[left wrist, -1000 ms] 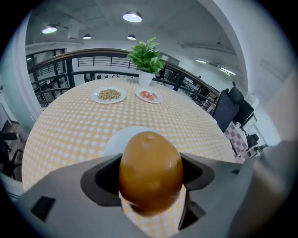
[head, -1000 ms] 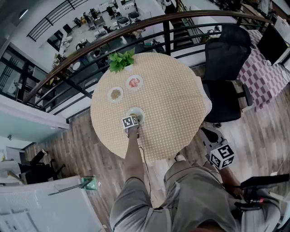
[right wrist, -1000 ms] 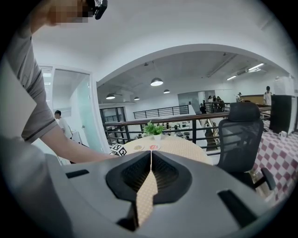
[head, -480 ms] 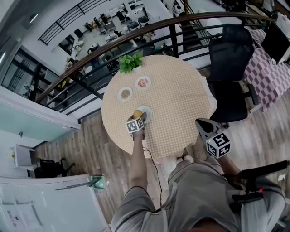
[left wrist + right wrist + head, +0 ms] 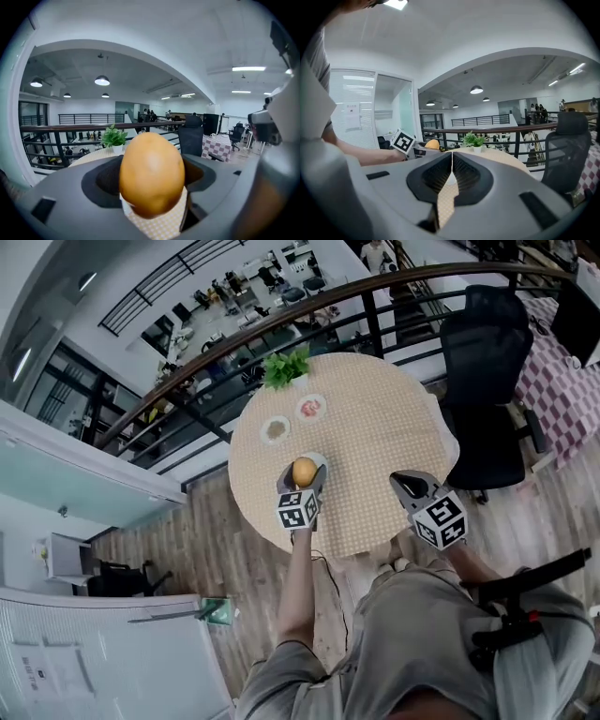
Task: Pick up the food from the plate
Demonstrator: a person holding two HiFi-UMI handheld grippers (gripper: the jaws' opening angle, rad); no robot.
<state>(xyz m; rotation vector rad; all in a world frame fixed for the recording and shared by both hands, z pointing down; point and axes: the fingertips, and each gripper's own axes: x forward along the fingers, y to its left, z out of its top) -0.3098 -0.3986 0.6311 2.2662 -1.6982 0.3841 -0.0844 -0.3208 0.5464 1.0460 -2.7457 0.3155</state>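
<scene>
Left gripper [image 5: 305, 482] clamped on smooth golden-brown oval food item [image 5: 151, 173], possibly a potato, above beige checked round table [image 5: 375, 427]. Right gripper [image 5: 451, 169] closed, empty. Risk: rounded skin slipping out.

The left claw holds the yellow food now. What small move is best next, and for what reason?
Probably carry the food sideways, clear of the plate. The left claw grips it over the plate, and the right claw is shut and empty.

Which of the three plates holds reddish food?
The plate closest to the potted plant; its neighbour holds brownish food, the third is partly hidden by the potato.
</scene>
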